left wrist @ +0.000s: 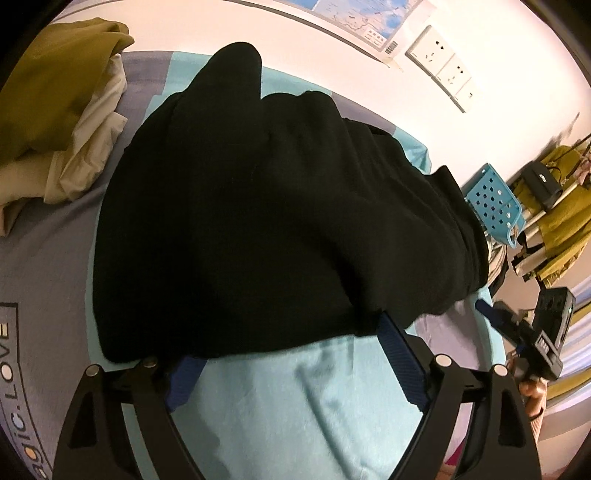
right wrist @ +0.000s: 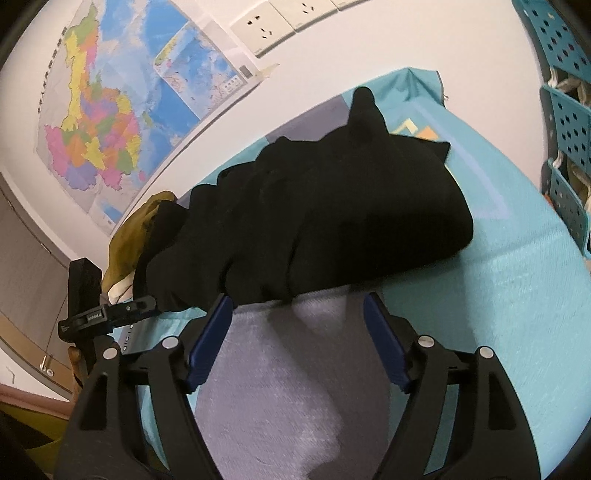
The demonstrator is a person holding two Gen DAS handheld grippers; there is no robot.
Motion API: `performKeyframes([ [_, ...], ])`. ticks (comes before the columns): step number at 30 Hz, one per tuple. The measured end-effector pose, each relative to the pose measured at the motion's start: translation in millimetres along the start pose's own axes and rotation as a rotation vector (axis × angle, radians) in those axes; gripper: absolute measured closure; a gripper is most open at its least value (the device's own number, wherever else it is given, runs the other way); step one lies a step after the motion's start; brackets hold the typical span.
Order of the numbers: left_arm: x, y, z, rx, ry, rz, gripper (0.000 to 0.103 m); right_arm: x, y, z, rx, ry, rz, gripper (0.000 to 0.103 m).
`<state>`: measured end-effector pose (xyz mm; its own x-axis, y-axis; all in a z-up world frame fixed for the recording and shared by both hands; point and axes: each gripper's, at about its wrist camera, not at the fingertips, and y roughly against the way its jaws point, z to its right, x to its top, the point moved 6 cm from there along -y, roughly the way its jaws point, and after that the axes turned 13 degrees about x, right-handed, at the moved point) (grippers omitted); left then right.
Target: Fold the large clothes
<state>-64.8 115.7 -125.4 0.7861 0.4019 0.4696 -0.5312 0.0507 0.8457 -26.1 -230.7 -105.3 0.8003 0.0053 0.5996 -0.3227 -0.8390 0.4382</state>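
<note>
A black garment [left wrist: 258, 206] lies bunched in a thick heap on a bed covered by a turquoise and grey sheet [left wrist: 288, 406]. The left gripper [left wrist: 291, 343] is spread wide at the garment's near edge; the cloth's hem overlaps its finger tips, but whether it lies between them cannot be told. The right gripper [right wrist: 297, 306] is also released, empty, just short of the garment's edge. Olive and cream clothes [left wrist: 62, 122] are piled beside the garment. A colourful map [right wrist: 122, 110] and sockets [right wrist: 262, 29] are on the white wall.
</note>
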Motion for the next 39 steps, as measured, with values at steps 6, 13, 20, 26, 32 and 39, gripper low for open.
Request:
performKeyframes([
  [6, 4.2, -0.5, -2.5, -0.001, 0.044, 0.021, 0.015, -1.1, -2.0, 7.6, -0.004, -0.032, -0.003, 0.028],
  [13, 16.0, -0.2, -5.5, 0.004, 0.129, 0.060, 0.016, 1.9, -0.3, 13.7, -0.006, -0.070, 0.011, 0.023],
  [20, 25.8, -3.2, -0.5, 0.067, 0.105, 0.102, 0.016, 8.8, 1.0, 19.8, -0.015, -0.127, 0.039, 0.016],
  [26, 41.9, -15.8, -10.3, 0.007, 0.193, 0.093, 0.013, 21.7, -8.8, 23.7, -0.056, -0.176, 0.092, 0.007],
  [32, 52.6, -15.4, -9.2, 0.047, 0.180, 0.127, 0.021, 40.2, -30.3, 24.7, -0.096, -0.180, 0.146, 0.005],
  [39, 57.5, -19.7, -14.4, 0.085, 0.175, 0.113, 0.014, 54.0, -55.6, 20.7, -0.098, -0.146, 0.151, 0.005],
])
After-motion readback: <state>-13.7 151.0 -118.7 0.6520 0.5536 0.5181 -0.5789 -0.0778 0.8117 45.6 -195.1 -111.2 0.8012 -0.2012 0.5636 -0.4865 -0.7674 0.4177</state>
